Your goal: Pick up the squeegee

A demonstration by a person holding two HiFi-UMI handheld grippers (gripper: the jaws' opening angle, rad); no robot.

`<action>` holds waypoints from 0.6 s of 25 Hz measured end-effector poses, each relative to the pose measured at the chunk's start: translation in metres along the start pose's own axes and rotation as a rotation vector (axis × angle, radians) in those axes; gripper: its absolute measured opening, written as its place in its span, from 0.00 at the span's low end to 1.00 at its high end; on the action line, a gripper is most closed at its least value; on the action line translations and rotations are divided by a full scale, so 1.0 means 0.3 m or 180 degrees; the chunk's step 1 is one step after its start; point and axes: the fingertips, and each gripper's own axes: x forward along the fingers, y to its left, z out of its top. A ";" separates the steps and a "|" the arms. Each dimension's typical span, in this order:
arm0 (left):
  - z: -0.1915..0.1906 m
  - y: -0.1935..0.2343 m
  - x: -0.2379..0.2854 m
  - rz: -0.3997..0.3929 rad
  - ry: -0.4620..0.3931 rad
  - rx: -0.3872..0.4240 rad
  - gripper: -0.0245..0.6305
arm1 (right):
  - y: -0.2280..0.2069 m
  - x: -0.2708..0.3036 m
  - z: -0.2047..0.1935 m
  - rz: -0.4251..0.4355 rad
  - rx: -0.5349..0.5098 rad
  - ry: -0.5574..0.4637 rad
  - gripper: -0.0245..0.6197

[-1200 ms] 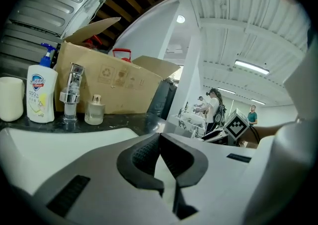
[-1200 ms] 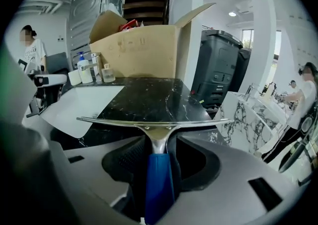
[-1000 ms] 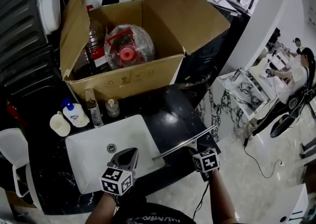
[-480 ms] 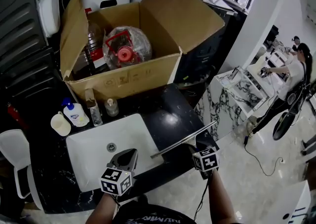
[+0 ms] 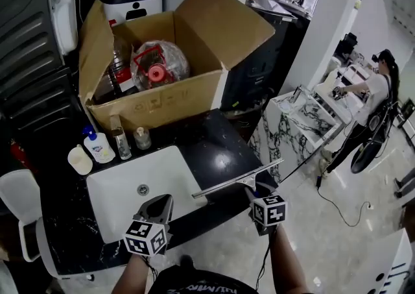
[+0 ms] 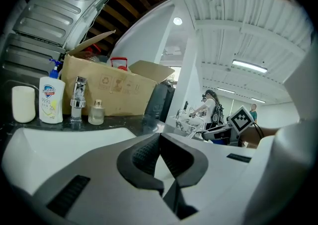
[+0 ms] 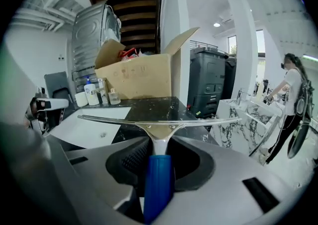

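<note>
The black marble counter [image 5: 217, 147] with a white sink [image 5: 110, 208] lies below us. Our right gripper [image 5: 258, 191] is clamped on the blue handle of the squeegee [image 5: 237, 180], whose blade seems to be lifted off the counter edge. Our left gripper [image 5: 161, 202] is closed and empty. We judge the pick-up nearly complete.

Left claw [image 5: 161, 200] closed, right claw [image 5: 255, 187] clamped, both angled down

No wording can be read. The cardboard box [image 5: 162, 101] bears small printed handling symbols on its front wall, too small to read. The pump bottle [image 6: 51, 101], near the worktop's left edge, carries a blue-and-red label with illegible lettering.
</note>
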 end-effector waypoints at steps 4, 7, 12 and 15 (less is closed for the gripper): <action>-0.002 -0.049 -0.061 0.0031 -0.0060 0.0024 0.07 | 0.025 -0.094 -0.016 0.0101 0.0193 -0.0147 0.26; -0.013 -0.094 -0.109 0.0030 -0.0085 0.0049 0.07 | 0.039 -0.166 -0.037 0.0099 0.0198 -0.0229 0.26; -0.048 -0.172 -0.187 0.0060 -0.0119 0.0070 0.07 | 0.058 -0.279 -0.103 0.0136 0.0216 -0.0285 0.26; -0.068 -0.222 -0.233 0.0076 -0.0139 0.0083 0.07 | 0.065 -0.348 -0.133 0.0158 0.0242 -0.0331 0.26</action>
